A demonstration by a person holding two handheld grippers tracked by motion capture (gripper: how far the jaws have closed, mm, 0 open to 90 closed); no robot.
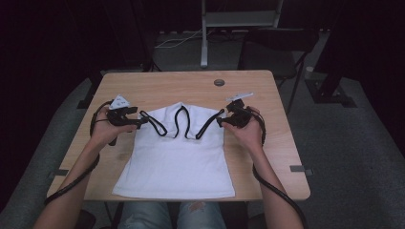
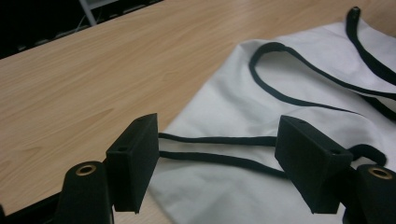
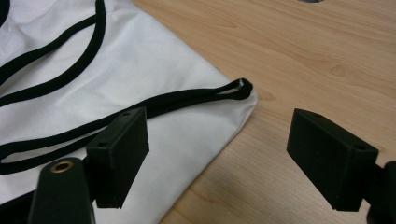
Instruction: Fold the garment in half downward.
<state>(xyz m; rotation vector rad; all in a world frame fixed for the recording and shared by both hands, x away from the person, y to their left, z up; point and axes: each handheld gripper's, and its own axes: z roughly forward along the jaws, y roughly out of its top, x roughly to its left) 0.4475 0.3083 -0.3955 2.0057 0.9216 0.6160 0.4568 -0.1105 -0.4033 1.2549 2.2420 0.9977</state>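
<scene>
A white garment [image 1: 177,152] with black strap loops lies flat on the wooden table [image 1: 167,86], hem toward the person. My left gripper [image 1: 142,122] is at its upper left corner, jaws open. In the left gripper view, the left gripper [image 2: 217,128] has a black strap [image 2: 219,140] running across behind its gap, with no pad touching it. My right gripper [image 1: 220,122] is at the upper right corner. In the right gripper view, the right gripper [image 3: 219,123] stands open just short of the cloth corner, where a black loop end [image 3: 240,87] lies free.
A round grey grommet [image 1: 219,82] sits in the tabletop near its far edge. Behind the table stand a dark chair [image 1: 274,52] and a metal post [image 1: 204,43]. Bare wood lies left and right of the garment.
</scene>
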